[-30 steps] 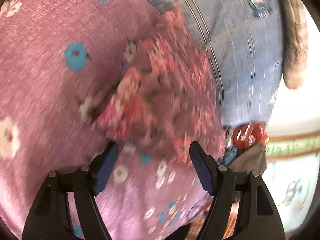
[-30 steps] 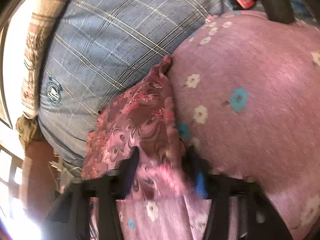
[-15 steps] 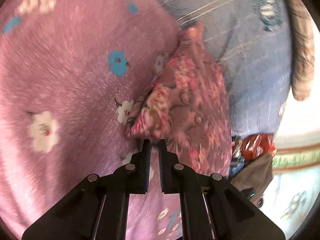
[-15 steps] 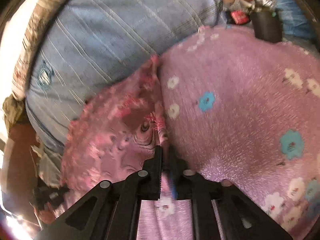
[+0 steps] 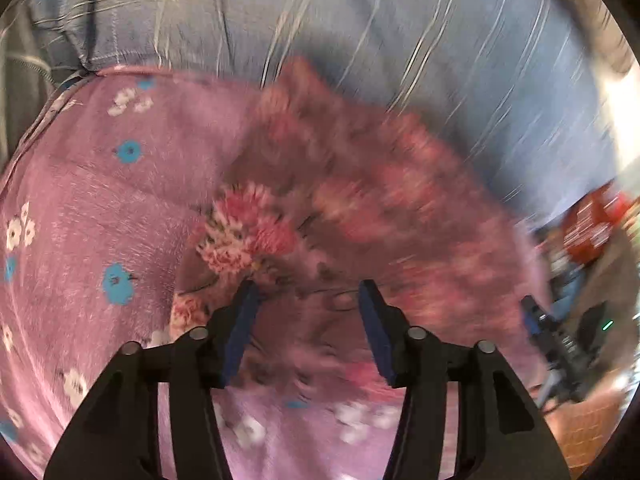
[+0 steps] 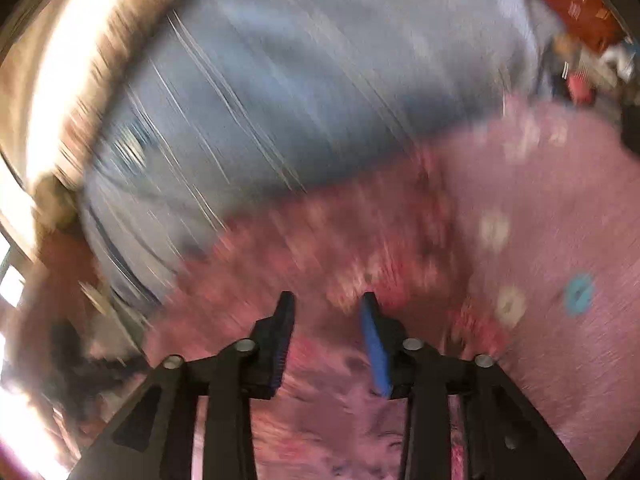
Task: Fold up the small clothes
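Left wrist: your left gripper (image 5: 306, 286) is spread wide, holding nothing, over the floral cloth (image 5: 360, 208) lying on the purple blanket (image 5: 100, 184). The cloth looks light and limp; pinch a hem corner.

Right wrist: your right gripper (image 6: 326, 300) is parted and empty above the same cloth (image 6: 360, 248); blur hides the edges.

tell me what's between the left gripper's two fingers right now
In the left wrist view, the left gripper stands open, and the floral garment lies in the gap between its fingers, blurred, spread over the pink flowered sheet.
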Available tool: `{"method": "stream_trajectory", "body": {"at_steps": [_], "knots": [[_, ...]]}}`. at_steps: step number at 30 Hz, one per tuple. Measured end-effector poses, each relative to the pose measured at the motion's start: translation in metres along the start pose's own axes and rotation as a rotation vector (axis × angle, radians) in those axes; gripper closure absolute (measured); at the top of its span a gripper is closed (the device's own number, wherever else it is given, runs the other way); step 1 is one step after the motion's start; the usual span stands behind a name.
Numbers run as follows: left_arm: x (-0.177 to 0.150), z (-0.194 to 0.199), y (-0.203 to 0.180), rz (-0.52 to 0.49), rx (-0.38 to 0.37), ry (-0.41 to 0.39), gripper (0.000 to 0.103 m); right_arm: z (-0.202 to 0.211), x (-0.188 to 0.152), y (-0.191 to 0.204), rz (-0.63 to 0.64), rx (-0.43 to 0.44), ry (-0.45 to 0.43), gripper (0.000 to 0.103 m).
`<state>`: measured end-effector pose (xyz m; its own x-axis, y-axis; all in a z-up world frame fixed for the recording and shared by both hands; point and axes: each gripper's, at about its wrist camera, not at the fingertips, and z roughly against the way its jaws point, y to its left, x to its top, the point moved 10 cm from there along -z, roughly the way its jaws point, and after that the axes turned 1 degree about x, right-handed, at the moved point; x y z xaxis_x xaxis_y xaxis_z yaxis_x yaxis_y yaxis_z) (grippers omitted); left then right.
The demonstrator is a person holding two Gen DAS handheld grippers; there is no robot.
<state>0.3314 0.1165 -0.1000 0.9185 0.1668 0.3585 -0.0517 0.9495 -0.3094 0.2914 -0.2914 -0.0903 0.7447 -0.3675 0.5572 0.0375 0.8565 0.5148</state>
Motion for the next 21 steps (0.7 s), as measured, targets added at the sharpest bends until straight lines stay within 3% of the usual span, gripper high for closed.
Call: {"method": "stream_trajectory", "body": {"at_steps": [1, 2, 4, 7, 12, 14, 17, 18, 21], "knots": [[-0.005, -0.016, 0.003, -0.011, 0.026, 0.032, 0.052, -0.01, -0.006, -0.004, 0.011, -0.016, 0.022, 0.066], [-0.004, -0.017, 0.003, -0.019, 0.034, -0.008, 0.048, -0.006, -0.003, 0.0, 0.045, -0.015, -0.03, 0.066], [-0.004, -0.014, -0.002, -0.037, 0.026, -0.03, 0.04, -0.007, -0.004, 0.004, 0.088, -0.045, -0.004, 0.066], [-0.006, -0.009, -0.004, -0.048, 0.02, -0.023, 0.04, -0.004, -0.001, 0.005, 0.067, -0.067, 0.022, 0.066], [-0.022, 0.006, 0.003, -0.015, -0.083, -0.015, 0.04, 0.028, -0.004, 0.031, 0.078, -0.043, -0.072, 0.061], [-0.029, 0.009, 0.006, -0.004, -0.12, -0.009, 0.04, 0.023, -0.021, 0.038, 0.102, -0.069, -0.022, 0.057], [-0.038, 0.015, 0.008, 0.016, -0.169, 0.014, 0.038, -0.006, -0.058, 0.029, 0.069, -0.154, 0.137, 0.054], [-0.042, 0.016, 0.009, 0.037, -0.199, 0.032, 0.038, -0.004, -0.057, 0.031, 0.088, -0.17, 0.085, 0.052], [-0.051, 0.019, 0.013, 0.075, -0.259, 0.066, 0.038, -0.007, -0.055, 0.031, 0.045, -0.209, 0.062, 0.051]]}}
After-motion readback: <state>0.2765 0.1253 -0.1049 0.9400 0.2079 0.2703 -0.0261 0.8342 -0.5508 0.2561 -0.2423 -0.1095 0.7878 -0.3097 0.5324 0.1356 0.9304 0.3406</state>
